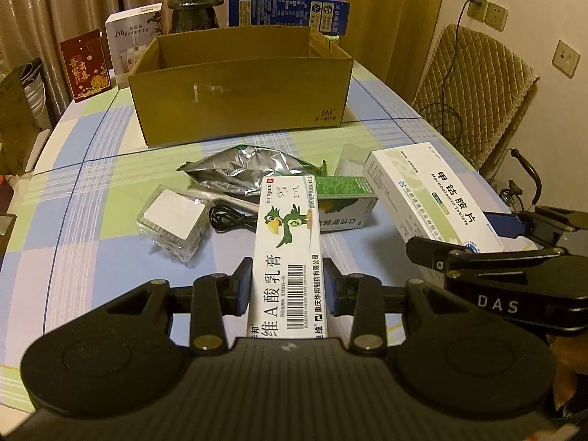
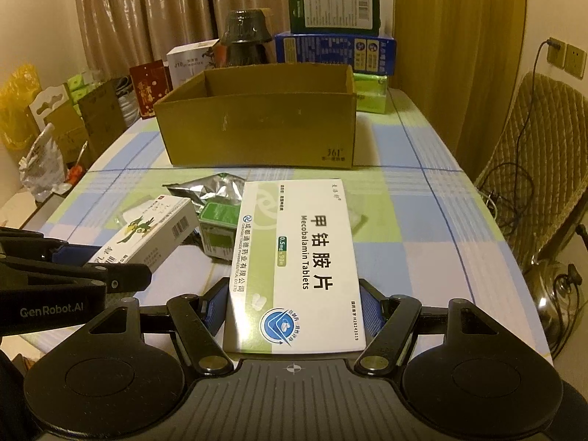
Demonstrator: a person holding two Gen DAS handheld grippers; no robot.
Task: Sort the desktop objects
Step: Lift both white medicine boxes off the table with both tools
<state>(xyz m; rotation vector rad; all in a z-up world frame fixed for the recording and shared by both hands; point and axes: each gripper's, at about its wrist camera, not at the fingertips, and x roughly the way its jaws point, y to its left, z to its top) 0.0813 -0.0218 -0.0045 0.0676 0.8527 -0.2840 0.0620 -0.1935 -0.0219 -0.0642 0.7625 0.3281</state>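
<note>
My left gripper (image 1: pixel 287 286) is shut on a long white ointment box with a green bird (image 1: pixel 290 242), held above the checked tablecloth. My right gripper (image 2: pixel 293 307) is shut on a wide white Mecobalamin tablet box (image 2: pixel 297 268); that box (image 1: pixel 430 198) also shows at the right of the left wrist view. Each view catches the other gripper at its side. An open cardboard box (image 1: pixel 242 88) stands ahead at the table's middle; its visible inside looks empty. Below the held boxes lie a silver foil pouch (image 1: pixel 242 169), a green box (image 1: pixel 345 202), a clear plastic case (image 1: pixel 172 220) and a black cable (image 1: pixel 228 218).
Behind the cardboard box stand a dark vase (image 1: pixel 194 0), blue and green cartons (image 1: pixel 290 11), a white humidifier box (image 1: pixel 134 40) and a red card (image 1: pixel 86 66). A padded chair (image 2: pixel 544 169) with cables sits off the table's right edge. Bags and cartons crowd the left side (image 2: pixel 47 136).
</note>
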